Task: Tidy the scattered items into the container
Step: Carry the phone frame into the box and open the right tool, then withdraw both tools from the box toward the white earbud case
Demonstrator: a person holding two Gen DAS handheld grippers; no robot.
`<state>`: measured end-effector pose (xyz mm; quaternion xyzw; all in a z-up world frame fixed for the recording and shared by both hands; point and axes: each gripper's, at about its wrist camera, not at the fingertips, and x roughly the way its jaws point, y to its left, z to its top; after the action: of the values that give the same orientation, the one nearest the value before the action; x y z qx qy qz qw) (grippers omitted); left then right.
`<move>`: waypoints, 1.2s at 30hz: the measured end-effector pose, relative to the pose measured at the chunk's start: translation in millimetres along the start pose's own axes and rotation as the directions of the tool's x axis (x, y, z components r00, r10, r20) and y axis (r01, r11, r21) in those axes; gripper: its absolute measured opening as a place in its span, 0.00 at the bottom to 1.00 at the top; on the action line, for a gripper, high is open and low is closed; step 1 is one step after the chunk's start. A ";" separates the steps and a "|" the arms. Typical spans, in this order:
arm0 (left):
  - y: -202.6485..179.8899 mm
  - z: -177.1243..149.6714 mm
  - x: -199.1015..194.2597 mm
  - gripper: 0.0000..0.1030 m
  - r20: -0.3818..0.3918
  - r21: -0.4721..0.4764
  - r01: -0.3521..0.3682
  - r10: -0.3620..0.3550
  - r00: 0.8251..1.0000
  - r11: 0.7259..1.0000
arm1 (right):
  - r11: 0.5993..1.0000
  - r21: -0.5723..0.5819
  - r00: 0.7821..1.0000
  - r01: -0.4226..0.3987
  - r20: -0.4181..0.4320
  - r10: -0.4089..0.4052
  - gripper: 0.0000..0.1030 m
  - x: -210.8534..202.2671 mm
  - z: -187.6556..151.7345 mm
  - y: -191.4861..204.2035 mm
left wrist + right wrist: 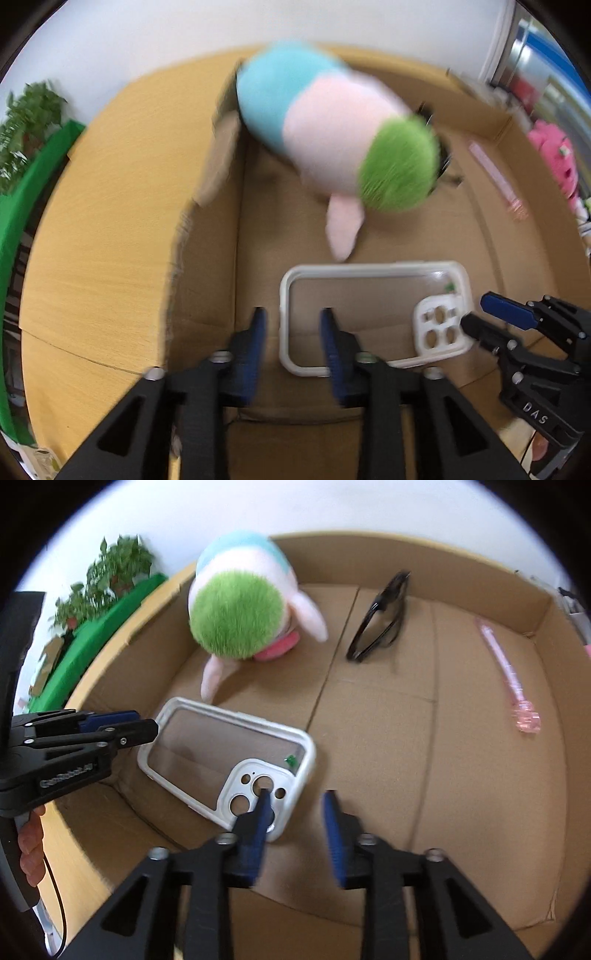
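Note:
A shallow cardboard box holds a plush toy with a blue and pink body and a green head, a clear phone case with a white rim, black sunglasses and a pink pen. The plush is blurred at the box's far left corner. My left gripper is open and empty over the case's left end. My right gripper is open and empty over the case's camera end.
The box rests on a light wood table. A green board and a leafy plant stand at the left. A pink plush lies outside the box at the right. The box floor's middle and right are bare cardboard.

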<state>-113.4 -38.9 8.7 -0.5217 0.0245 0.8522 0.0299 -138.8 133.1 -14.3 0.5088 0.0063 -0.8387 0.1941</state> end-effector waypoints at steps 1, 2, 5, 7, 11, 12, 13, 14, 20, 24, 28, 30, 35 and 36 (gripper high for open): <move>-1.9 -2.7 -15.8 0.77 0.060 -0.005 -0.004 0.004 0.998 1.000 | 1.000 0.004 0.999 0.004 0.036 -0.005 0.44 -9.8 -3.1 -1.2; -3.8 -7.3 -36.3 0.86 0.143 -0.012 0.009 -0.007 0.990 1.000 | 1.000 0.007 0.996 0.013 0.088 -0.013 0.52 -23.3 -7.2 -2.1; -5.4 -26.9 -91.6 0.96 0.355 -0.016 0.080 -0.069 0.933 0.997 | 0.999 0.000 0.973 0.042 0.226 -0.041 0.68 -61.3 -21.0 -0.2; -11.7 -44.0 -123.1 1.00 0.458 -0.019 0.064 -0.049 0.888 0.998 | 0.998 -0.006 0.955 0.056 0.292 -0.052 0.71 -81.9 -27.5 0.6; -23.7 -52.0 -145.6 1.00 0.556 -0.045 0.072 -0.035 0.831 0.996 | 0.994 0.002 0.924 0.105 0.370 -0.098 0.71 -109.2 -34.0 0.8; -23.6 -58.2 -149.7 1.00 0.563 -0.046 0.082 -0.042 0.825 0.996 | 0.993 0.001 0.920 0.117 0.377 -0.109 0.71 -112.5 -35.7 0.8; -26.6 -60.9 -150.3 1.00 0.568 -0.046 0.089 -0.047 0.822 0.995 | 0.992 -0.001 0.916 0.128 0.383 -0.118 0.71 -114.9 -36.4 1.8; -31.0 -55.6 -151.8 1.00 0.568 -0.044 0.091 -0.050 0.821 0.995 | 0.991 -0.002 0.914 0.137 0.387 -0.125 0.71 -118.1 -36.4 2.7; -38.1 -60.5 -157.5 1.00 0.560 -0.046 0.095 -0.053 0.827 0.994 | 0.988 -0.002 0.905 0.155 0.401 -0.141 0.71 -134.9 -51.5 5.0; -47.3 -65.1 -154.4 1.00 0.559 -0.031 0.098 -0.064 0.827 0.995 | 0.987 0.003 0.902 0.163 0.405 -0.151 0.71 -139.9 -56.7 1.5; -54.8 -67.7 -154.9 1.00 0.556 -0.023 0.099 -0.069 0.828 0.995 | 0.986 0.016 0.899 0.163 0.410 -0.156 0.71 -144.3 -61.3 -3.0; -57.8 -67.9 -153.5 1.00 0.554 -0.020 0.094 -0.068 0.830 0.995 | 0.987 0.018 0.901 0.158 0.407 -0.152 0.71 -144.4 -62.6 -5.9; -69.9 -70.6 -145.9 1.00 0.533 0.004 0.088 -0.077 0.842 0.996 | 0.988 0.038 0.904 0.152 0.397 -0.155 0.71 -142.7 -68.6 -15.5; -71.5 -70.6 -144.4 1.00 0.529 0.006 0.088 -0.078 0.845 0.996 | 0.988 0.042 0.905 0.152 0.396 -0.156 0.71 -142.8 -69.7 -17.0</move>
<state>20.3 23.5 104.5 -0.2682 -0.0153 0.9609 0.0674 -27.0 208.9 71.2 0.3266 0.0025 -0.9372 0.1222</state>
